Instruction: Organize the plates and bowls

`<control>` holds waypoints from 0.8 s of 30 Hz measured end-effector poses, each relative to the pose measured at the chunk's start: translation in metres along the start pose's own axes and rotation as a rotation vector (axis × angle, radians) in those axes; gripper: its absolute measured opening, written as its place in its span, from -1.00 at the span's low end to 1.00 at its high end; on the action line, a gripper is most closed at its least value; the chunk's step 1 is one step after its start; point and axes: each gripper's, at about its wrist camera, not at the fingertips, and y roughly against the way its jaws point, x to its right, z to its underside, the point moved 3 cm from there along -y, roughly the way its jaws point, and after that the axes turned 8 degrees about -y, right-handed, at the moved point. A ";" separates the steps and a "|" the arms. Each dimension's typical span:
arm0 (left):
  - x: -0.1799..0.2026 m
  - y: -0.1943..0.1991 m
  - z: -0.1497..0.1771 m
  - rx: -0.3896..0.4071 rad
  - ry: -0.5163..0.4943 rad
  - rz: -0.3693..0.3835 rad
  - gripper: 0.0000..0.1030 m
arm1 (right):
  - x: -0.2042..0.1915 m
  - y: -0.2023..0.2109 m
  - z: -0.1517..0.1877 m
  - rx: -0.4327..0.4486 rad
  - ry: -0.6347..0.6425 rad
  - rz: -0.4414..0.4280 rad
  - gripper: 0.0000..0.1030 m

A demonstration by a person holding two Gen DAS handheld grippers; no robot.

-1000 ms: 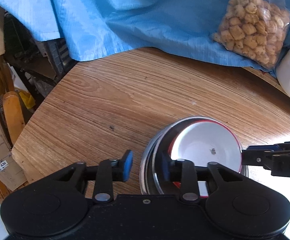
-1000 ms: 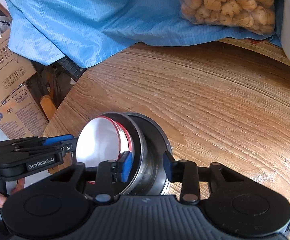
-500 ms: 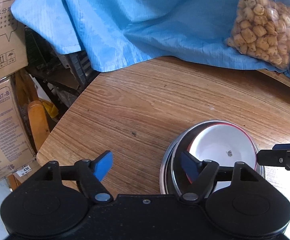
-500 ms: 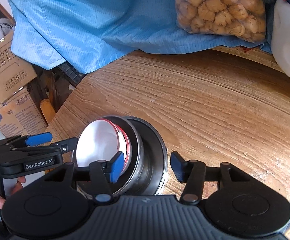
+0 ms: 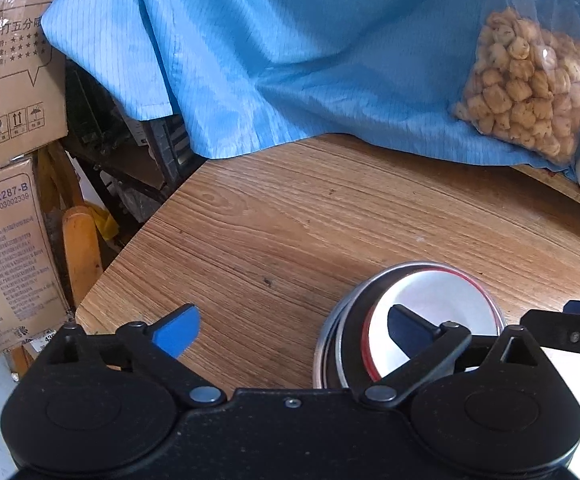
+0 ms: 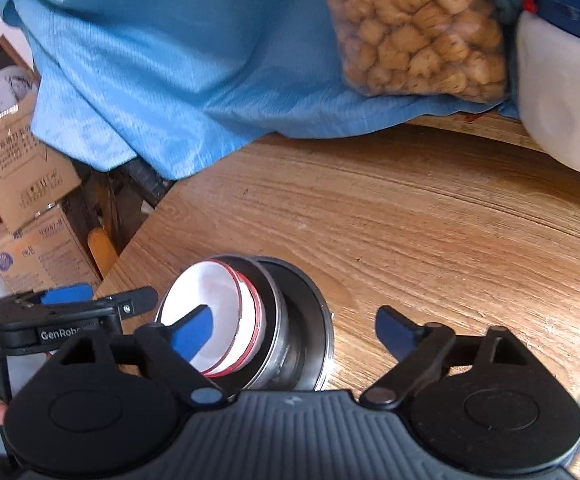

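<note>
Bowls sit nested near the desk [image 5: 290, 216] edge: a white bowl [image 5: 438, 300] with a red rim inside a steel bowl [image 5: 336, 332], mouths facing up, the white one tilted a little. Being round, they have no long axis to tell.

Left gripper [image 5: 294, 330] fingers are spreading apart, pressing on nothing; one finger is above the white bowl, the other over bare wood. Right gripper [image 6: 290, 330] fingers are likewise opening, straddling the bowls' rims without touching them.

Behind lie a blue cloth [image 5: 290, 60] and a bag of snacks [image 5: 526, 84].
</note>
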 end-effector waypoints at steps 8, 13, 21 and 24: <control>0.005 0.013 0.005 -0.018 0.093 -0.009 0.98 | 0.005 0.021 -0.004 0.027 0.039 -0.029 0.99; 0.012 0.027 0.016 -0.040 0.146 0.040 0.98 | 0.012 0.033 -0.001 0.036 0.043 -0.031 0.99; 0.028 0.064 0.036 0.028 0.226 0.016 0.98 | 0.019 0.061 0.007 0.083 0.096 -0.049 0.99; 0.039 0.082 0.042 0.065 0.239 0.004 0.98 | 0.024 0.073 0.011 0.098 0.107 -0.057 0.99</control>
